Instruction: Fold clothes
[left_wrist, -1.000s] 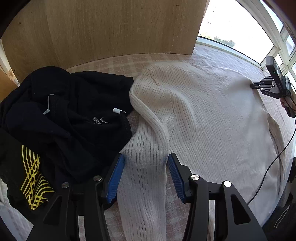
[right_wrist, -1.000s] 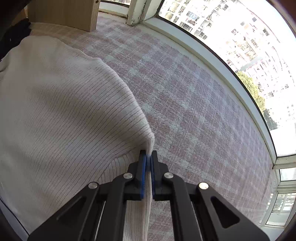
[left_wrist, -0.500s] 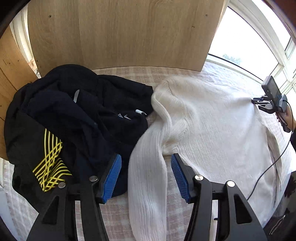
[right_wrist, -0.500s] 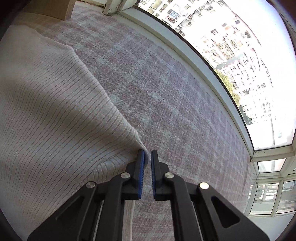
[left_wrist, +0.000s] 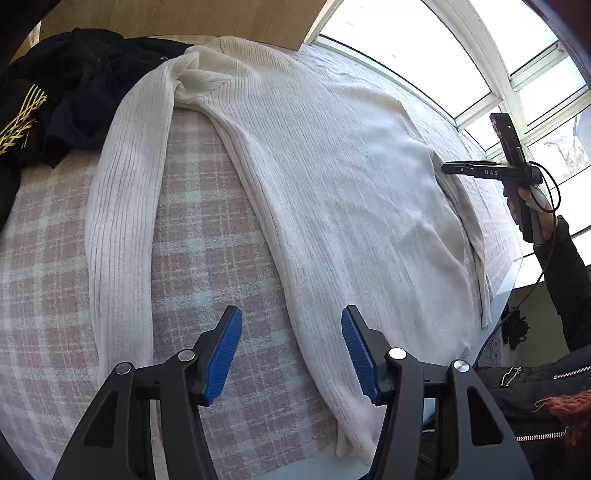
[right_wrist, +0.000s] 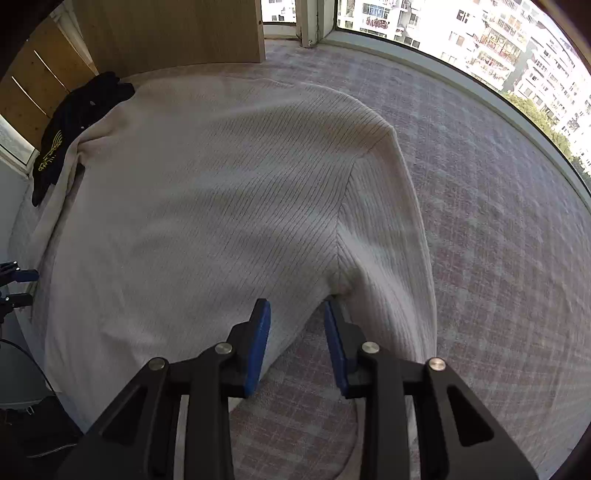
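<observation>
Pink plaid blanket, wooden panel, window, apartment blocks outside.

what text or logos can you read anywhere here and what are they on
"DAS": white letters on the side of the right gripper, seen from the left wrist view.
Yellow line graphic on the black clothing: a pattern, no letters readable.
White sweater and checked blanket: no text.
</observation>
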